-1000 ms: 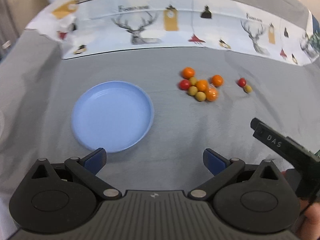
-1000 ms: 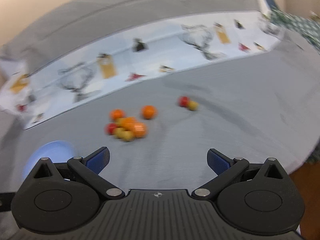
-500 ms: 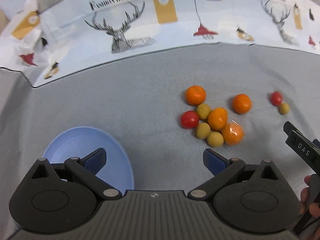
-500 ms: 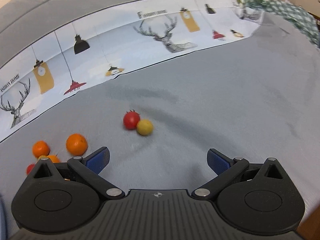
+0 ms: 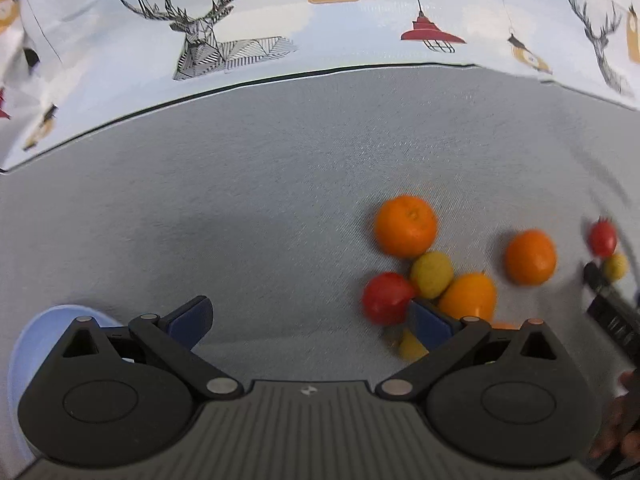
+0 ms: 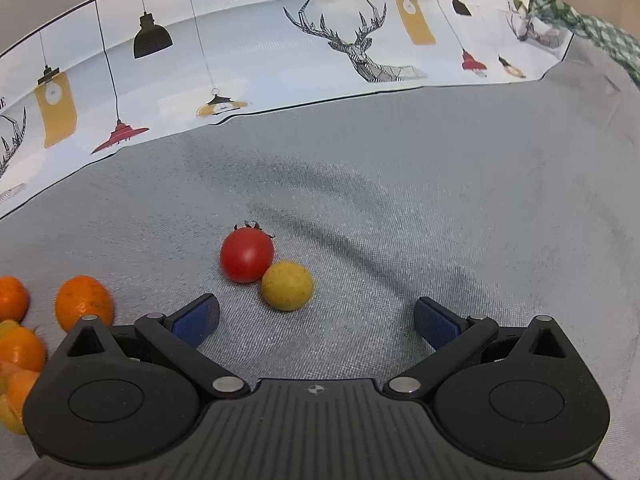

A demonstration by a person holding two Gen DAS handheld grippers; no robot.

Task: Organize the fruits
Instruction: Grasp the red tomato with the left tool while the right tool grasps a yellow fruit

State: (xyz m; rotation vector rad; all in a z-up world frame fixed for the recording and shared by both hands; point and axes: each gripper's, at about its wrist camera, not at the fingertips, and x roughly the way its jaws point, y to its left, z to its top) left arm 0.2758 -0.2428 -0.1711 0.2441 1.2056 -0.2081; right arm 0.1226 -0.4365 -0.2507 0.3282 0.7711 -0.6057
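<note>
Both claws have closed in on the fruit. On the left wrist view, the left claw (image 5: 308, 318) gapes empty; a smooth red tomato (image 5: 386, 298) and round mandarin (image 5: 405, 225) sit ahead to its right, the pale blue plate (image 5: 36, 344) behind its left finger, apparently unfilled. On the right wrist view, the right claw (image 6: 316, 320) stands open, a glossy cherry tomato (image 6: 247, 254) and matte yellow fruit (image 6: 287, 286) touching just ahead on woven grey cloth (image 6: 440, 200). Sorting looks unstarted.

Plate (image 5: 28, 344) left of fruit cluster (image 5: 432, 268)
</note>
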